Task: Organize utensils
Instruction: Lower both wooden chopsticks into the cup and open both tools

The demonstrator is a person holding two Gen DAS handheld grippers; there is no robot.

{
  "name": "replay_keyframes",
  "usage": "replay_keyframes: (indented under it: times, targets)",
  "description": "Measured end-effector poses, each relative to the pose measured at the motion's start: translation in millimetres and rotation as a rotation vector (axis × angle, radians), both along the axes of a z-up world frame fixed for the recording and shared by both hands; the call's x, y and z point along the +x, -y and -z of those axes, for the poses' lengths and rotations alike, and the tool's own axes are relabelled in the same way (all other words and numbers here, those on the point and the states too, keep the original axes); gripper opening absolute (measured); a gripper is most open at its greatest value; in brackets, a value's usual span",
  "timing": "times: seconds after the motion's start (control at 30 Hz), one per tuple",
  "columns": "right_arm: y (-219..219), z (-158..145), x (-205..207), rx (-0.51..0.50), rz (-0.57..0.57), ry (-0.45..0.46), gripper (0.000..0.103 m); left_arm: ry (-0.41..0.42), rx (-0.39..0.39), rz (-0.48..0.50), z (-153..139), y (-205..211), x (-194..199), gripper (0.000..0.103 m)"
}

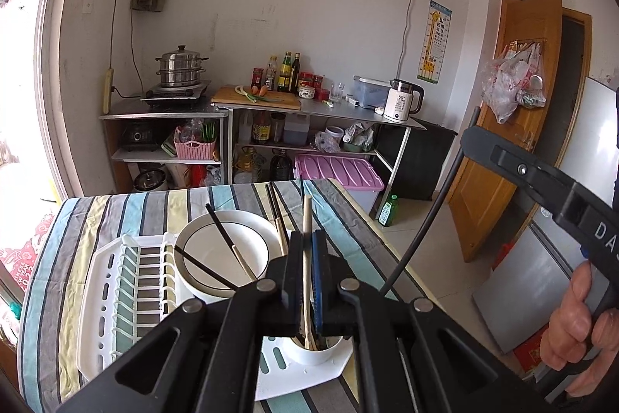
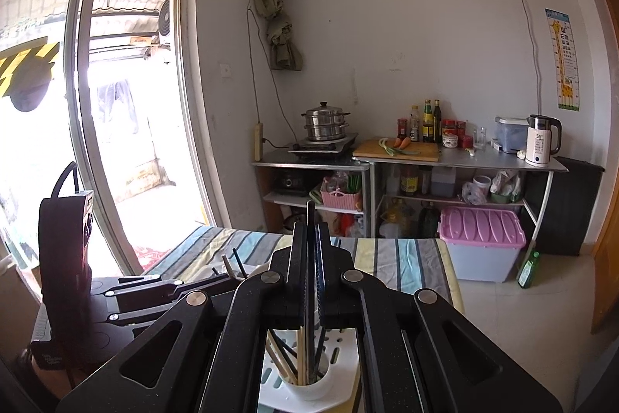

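My left gripper is shut on a pale wooden chopstick. The stick's lower end reaches down into the white utensil cup at the corner of the white dish rack. My right gripper is shut on a dark chopstick, which stands upright with its lower end in the same cup among several other chopsticks. A white bowl sits in the rack, and black-and-beige chopsticks lie across it.
The rack stands on a table with a striped cloth. Behind it are metal kitchen shelves with bottles, a kettle and a steamer pot. A pink-lidded box and a green bottle are on the floor. A person's hand holds the right tool.
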State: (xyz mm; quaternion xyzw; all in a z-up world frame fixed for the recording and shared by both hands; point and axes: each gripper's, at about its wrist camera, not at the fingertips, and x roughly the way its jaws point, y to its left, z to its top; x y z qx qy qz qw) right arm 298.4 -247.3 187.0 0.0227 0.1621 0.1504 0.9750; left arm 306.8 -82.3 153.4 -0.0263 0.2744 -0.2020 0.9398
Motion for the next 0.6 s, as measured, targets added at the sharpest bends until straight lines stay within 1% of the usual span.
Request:
replay_keyframes:
  times: [0.13,0.37,0.5,0.6]
  targets:
    - [-1,15,13,-0.008,0.01,-0.029,0.003,-0.021,0.008,0.003,12,1,8,0.005]
    - [8,44,33,-0.002,0.034,-0.109,0.003,-0.061,0.019,0.003,29,2,17,0.005]
    - [13,55,38,0.006,0.038,-0.142,0.004,-0.081,0.028,-0.004,38,1,22,0.005]
    - [15,56,39,0.011,0.044,-0.145,0.004,-0.096,0.036,-0.014,44,0,25,0.005]
